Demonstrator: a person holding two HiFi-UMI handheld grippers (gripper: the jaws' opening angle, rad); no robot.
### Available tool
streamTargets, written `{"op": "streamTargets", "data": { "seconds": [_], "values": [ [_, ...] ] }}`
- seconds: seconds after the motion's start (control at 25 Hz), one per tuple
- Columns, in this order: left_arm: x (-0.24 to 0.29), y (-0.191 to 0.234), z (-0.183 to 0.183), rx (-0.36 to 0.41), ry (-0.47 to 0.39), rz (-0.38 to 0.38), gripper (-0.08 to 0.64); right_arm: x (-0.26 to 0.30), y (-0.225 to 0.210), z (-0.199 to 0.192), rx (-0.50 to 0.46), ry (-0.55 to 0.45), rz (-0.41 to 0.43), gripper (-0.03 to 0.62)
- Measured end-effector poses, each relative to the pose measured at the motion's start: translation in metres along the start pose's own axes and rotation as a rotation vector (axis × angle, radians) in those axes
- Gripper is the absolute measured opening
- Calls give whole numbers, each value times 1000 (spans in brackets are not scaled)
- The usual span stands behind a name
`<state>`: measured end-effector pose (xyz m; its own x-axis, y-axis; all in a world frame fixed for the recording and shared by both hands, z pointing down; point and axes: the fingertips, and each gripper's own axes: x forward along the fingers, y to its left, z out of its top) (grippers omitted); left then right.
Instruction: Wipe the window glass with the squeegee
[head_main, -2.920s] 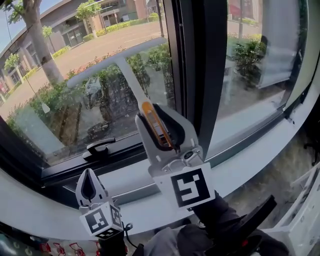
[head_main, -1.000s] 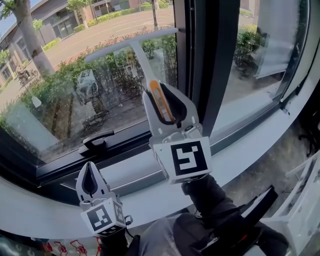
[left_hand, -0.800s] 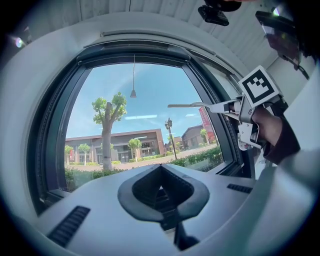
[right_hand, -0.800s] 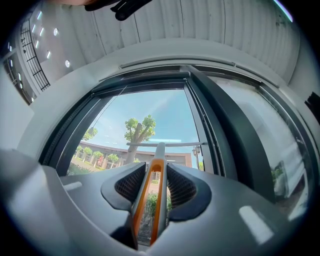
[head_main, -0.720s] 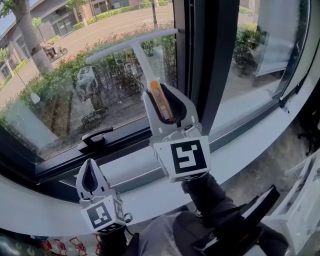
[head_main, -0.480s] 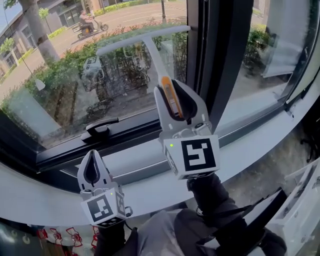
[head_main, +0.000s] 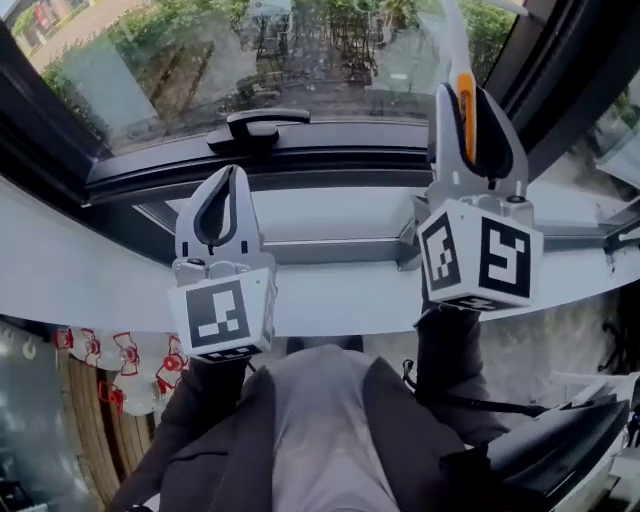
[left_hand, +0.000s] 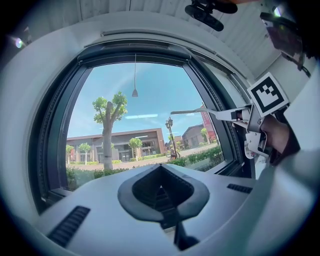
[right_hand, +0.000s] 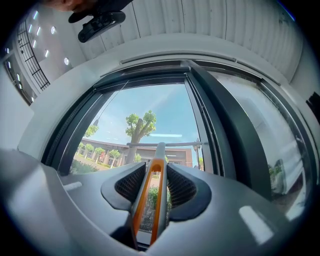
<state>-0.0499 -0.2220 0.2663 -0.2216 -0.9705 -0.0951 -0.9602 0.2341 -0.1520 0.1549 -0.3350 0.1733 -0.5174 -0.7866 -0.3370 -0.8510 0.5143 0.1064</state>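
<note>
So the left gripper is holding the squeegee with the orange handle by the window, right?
No, the right gripper holds the squeegee with the orange handle by the window; the right gripper view shows it clamped there. The left gripper is shut, empty.

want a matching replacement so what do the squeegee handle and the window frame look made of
Squeegee handle: probably moulded plastic, grey with smooth, slightly glossy orange strips of even colour.
Window frame: likely coated metal, going by its dark matte finish and straight, crisp profiles; plastic can't be ruled out.
</note>
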Motion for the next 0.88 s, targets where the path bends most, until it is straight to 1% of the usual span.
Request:
{"op": "streamTargets", "data": {
  "seconds": [0.12, 0.28, 0.4, 0.56, 0.68, 0.88],
  "values": [
    [1, 0, -2, -1, -2, -7, -2, -1, 1, -8, -3, 12, -1, 132],
    [-1, 1, -6, 6, 21, -23, -2, -4, 5, -17, -3, 29, 1, 131],
    [-2, 2, -4, -8, 0, -14, -2, -8, 6, -19, -5, 39, 0, 131],
    [-4, 3, -5, -4, 4, -17, -2, -12, 9, -27, 4, 60, 3, 132],
    [-1, 1, -7, -6, 5, -24, -2, -13, 10, -36, 4, 79, 4, 131],
    [-3, -2, -10, 0, -8, -46, -2, -21, 12, -43, -3, 77, -14, 132]
  ]
}}
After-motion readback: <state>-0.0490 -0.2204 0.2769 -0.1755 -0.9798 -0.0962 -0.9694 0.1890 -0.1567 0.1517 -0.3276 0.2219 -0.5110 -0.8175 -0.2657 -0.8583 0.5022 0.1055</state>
